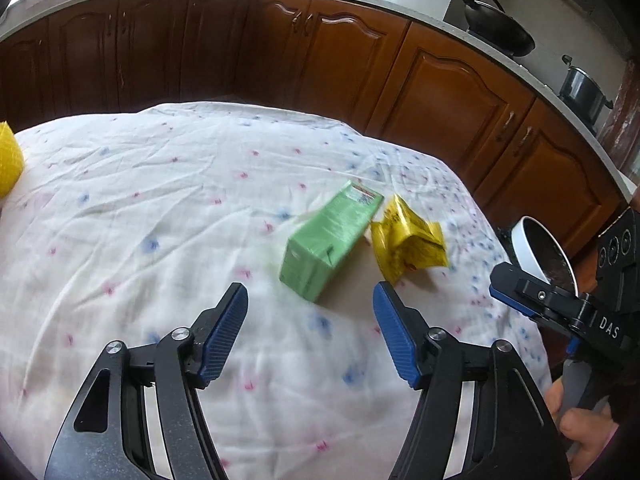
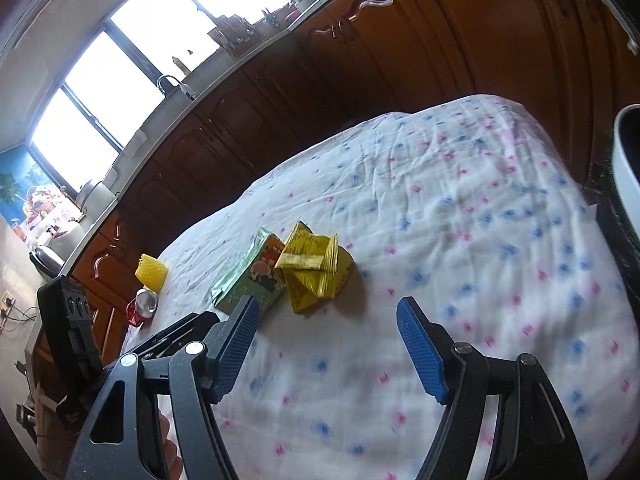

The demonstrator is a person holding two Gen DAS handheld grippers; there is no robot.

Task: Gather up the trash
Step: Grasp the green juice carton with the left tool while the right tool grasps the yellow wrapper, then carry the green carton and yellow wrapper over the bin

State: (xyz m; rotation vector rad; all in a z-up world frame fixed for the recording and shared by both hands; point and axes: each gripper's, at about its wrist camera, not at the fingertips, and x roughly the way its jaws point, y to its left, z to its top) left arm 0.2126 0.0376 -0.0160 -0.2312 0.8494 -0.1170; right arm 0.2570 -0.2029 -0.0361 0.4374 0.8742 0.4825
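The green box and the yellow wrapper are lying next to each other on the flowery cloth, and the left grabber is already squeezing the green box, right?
Not quite. The left gripper is open and holds nothing; the green box lies ahead of its fingers, as the left wrist view shows. The rest is right: the box and the yellow wrapper lie side by side on the flowery cloth.

Right hand-held gripper [image 2: 326, 350] is hanging over the worktop [image 2: 460, 208] with its blue pads spread wide, nothing between them. Just past it a green carton [image 2: 248, 280] lies flat, touching a crumpled yellow wrapper [image 2: 316, 270]. Further left near the edge there's a yellow net [image 2: 151, 273] and a crushed can [image 2: 142, 306] beside it. White bin [image 2: 626, 168] at far right.
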